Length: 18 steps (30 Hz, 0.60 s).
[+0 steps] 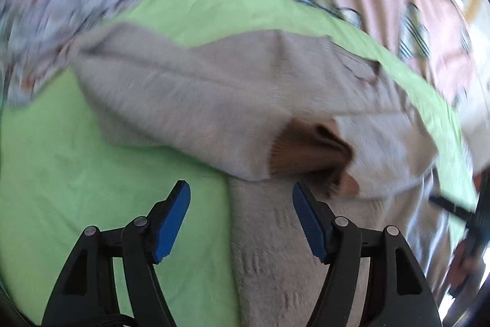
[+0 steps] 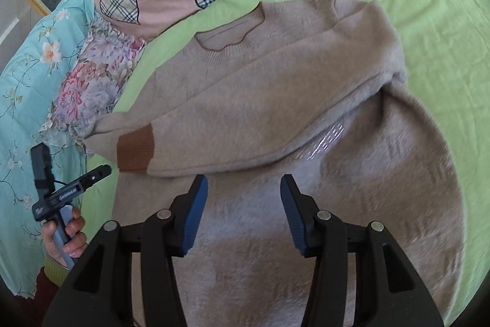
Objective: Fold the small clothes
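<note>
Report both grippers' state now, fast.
Left gripper: open, holding nothing, over the beige sweater at its edge.
Right gripper: open, holding nothing, above the sweater's body.

A: The left wrist view is smeared; the floral fabric (image 1: pixel 61 5) is only streaks, and the sweater (image 1: pixel 190 100) has soft edges.

B: In the right wrist view, the sweater's hem runs off the bottom edge.
</note>
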### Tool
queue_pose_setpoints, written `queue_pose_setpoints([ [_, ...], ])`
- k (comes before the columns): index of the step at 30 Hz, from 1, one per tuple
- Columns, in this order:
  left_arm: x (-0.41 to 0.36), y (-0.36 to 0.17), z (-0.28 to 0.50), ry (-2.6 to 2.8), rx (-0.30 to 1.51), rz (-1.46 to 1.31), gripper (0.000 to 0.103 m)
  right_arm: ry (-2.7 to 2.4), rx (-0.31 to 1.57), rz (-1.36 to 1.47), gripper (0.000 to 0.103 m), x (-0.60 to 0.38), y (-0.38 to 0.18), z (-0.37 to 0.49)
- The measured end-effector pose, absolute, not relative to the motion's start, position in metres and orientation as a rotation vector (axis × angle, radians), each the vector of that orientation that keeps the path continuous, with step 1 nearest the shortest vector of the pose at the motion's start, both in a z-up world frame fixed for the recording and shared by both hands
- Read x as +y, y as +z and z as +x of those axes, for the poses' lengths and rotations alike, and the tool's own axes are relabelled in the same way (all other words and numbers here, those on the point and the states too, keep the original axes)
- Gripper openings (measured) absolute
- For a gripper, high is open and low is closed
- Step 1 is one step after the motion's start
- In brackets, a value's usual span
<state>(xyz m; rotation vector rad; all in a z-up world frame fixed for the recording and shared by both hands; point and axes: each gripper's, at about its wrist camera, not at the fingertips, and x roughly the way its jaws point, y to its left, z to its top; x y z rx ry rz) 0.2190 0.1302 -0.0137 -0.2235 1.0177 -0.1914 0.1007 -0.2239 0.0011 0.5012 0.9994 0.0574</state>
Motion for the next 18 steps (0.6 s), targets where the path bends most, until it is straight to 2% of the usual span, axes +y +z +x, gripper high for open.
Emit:
queue_pose_setpoints([
  [5, 0.14, -0.026, 0.236, -0.18, 1.018, -0.321, 0.066, 0.083, 1.028, 0.504, 0.051, -0.207, -0.01, 0.101],
  [6, 0.139, -0.026, 0.239, -0.179, 1.009, -0.321, 0.058, 0.085, 1.031, 0.502, 0.051, -0.205, -0.011, 0.101],
  [7, 0.138, -0.025, 0.241, -0.179, 1.002, -0.318, 0.029, 0.088, 1.034, 0.501, 0.051, -0.203, -0.012, 0.102],
  [8, 0.137, -0.024, 0.244, -0.174, 0.997, -0.308, 0.01, 0.092, 1.035, 0.5, 0.051, -0.201, -0.012, 0.103],
  [9, 0.136, -0.022, 0.246, -0.167, 0.992, -0.3, 0.004, 0.095, 1.038, 0.5, 0.051, -0.199, -0.013, 0.103],
  [13, 0.143, 0.007, 0.233, -0.16, 0.894, -0.288, 0.002, 0.109, 1.041, 0.497, 0.051, -0.193, -0.014, 0.103],
  [18, 0.141, 0.074, 0.208, -0.236, 0.74, -0.29, 0.002, 0.119, 1.023, 0.501, 0.051, -0.191, -0.008, 0.1],
])
